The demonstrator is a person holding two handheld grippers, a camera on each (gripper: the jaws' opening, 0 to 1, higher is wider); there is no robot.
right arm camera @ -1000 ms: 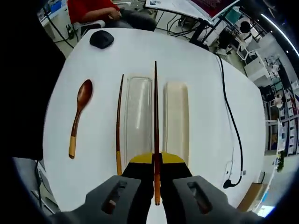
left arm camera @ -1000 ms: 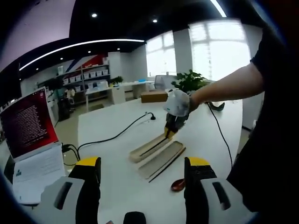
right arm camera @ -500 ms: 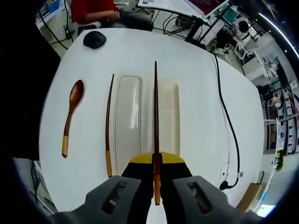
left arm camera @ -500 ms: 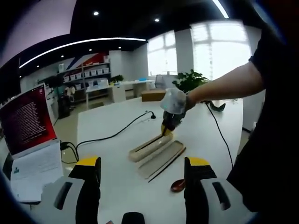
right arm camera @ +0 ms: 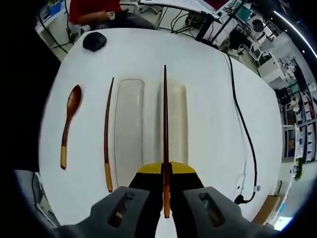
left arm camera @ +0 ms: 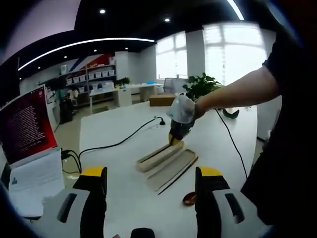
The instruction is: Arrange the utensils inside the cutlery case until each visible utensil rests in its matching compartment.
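Right gripper view: tool hides chopstick end.

white table, case, lid, chopstick, spoon

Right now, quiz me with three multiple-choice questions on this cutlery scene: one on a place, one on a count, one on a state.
1. Where does the wooden spoon lie?
A. in the beige tray
B. on the table, beyond the loose chopstick
C. in the left gripper

2. How many chopsticks show?
A. one
B. two
C. four

3. What is the right gripper doing?
A. shut on a chopstick
B. open, holding nothing
C. shut on the spoon

Answers: B, the spoon rests on the white table; B, one held, one lying beside the clear lid; A, the jaws clamp it above the beige tray.
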